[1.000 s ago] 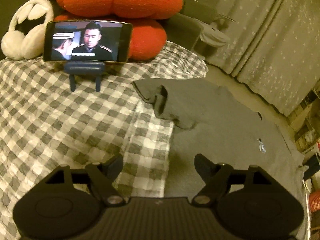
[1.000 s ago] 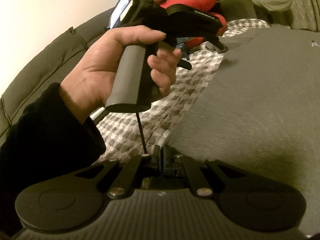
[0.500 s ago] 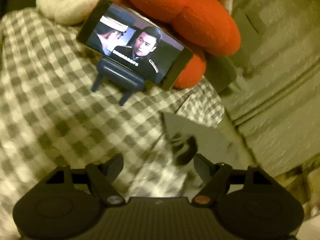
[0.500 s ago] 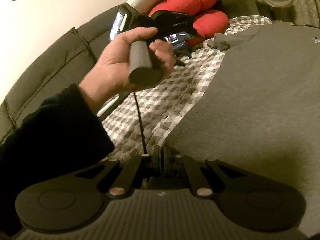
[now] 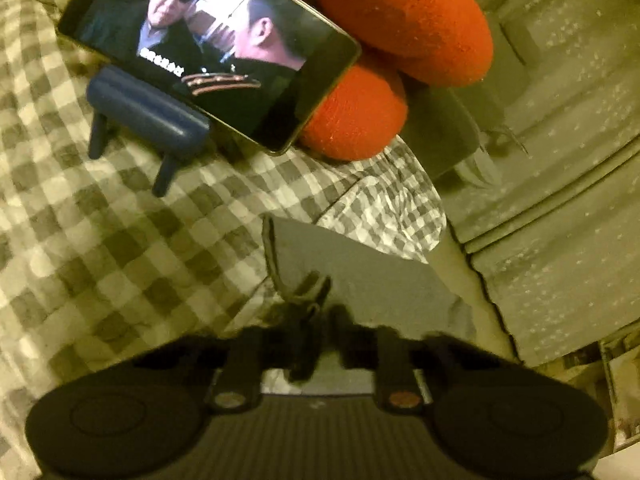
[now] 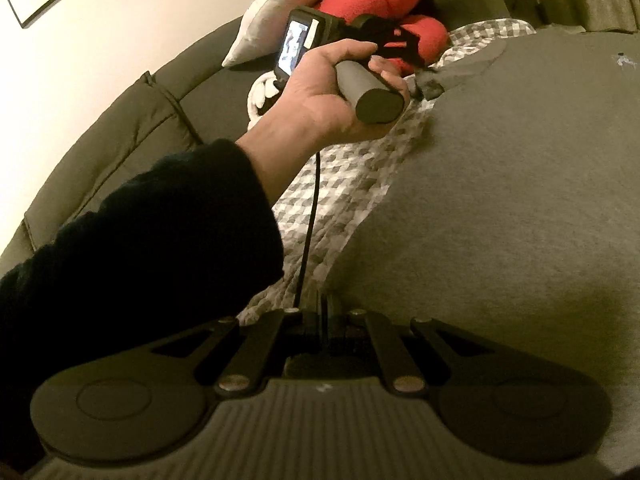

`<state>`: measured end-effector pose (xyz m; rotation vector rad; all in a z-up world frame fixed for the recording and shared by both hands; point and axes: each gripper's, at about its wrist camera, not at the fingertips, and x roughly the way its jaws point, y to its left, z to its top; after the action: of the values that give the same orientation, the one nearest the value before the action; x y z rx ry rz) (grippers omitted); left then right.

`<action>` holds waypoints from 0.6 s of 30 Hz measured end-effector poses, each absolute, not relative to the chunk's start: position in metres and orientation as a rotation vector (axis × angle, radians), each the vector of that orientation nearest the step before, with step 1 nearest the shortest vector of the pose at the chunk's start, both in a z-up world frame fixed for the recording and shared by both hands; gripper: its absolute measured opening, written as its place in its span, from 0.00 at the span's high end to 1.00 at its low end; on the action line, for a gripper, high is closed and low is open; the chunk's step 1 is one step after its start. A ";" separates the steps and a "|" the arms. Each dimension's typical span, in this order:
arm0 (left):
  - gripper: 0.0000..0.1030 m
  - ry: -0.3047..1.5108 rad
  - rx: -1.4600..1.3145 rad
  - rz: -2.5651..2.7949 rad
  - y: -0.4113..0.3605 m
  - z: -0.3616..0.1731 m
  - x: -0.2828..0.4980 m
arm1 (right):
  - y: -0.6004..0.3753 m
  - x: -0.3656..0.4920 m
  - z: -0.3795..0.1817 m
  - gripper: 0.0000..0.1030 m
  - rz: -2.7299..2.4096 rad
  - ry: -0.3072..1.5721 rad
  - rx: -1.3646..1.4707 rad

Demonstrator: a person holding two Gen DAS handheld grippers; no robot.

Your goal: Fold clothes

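Observation:
A grey T-shirt (image 6: 500, 200) lies spread on the checked blanket (image 6: 344, 196). In the left wrist view its sleeve (image 5: 372, 280) lies just ahead, and my left gripper (image 5: 310, 304) is closing, its jaws pinching a raised fold at the sleeve's edge. The right wrist view shows a person's hand (image 6: 332, 96) holding that left gripper (image 6: 424, 86) down at the sleeve. My right gripper (image 6: 325, 304) is shut at the shirt's near left corner, where the hem runs in between its tips.
A phone (image 5: 208, 48) playing video stands on a blue stand (image 5: 148, 116) on the blanket, close behind the sleeve. Red cushions (image 5: 400, 20) and a white pillow (image 6: 280, 12) lie beyond. A dark sofa back (image 6: 120, 128) runs along the left. A cable (image 6: 312, 216) hangs from the left gripper.
The left gripper moved forward and down to the sleeve, rolled, and its wide jaws came together on the cloth. The right gripper stayed still and shut.

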<state>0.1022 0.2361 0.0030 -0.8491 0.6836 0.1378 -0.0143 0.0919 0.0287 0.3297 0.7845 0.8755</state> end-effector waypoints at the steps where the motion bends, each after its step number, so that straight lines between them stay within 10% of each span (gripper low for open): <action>1: 0.93 0.675 -0.832 0.132 0.235 0.004 0.103 | 0.093 -0.015 0.028 0.96 0.876 0.784 0.320; 18: 0.95 0.516 -0.562 -0.049 0.184 0.058 0.118 | 0.071 -0.023 0.035 0.96 0.867 0.722 0.430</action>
<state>0.1176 0.1844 0.0578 -0.5617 0.5158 -0.0489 -0.0232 0.0714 0.0348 0.4301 0.7223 0.8673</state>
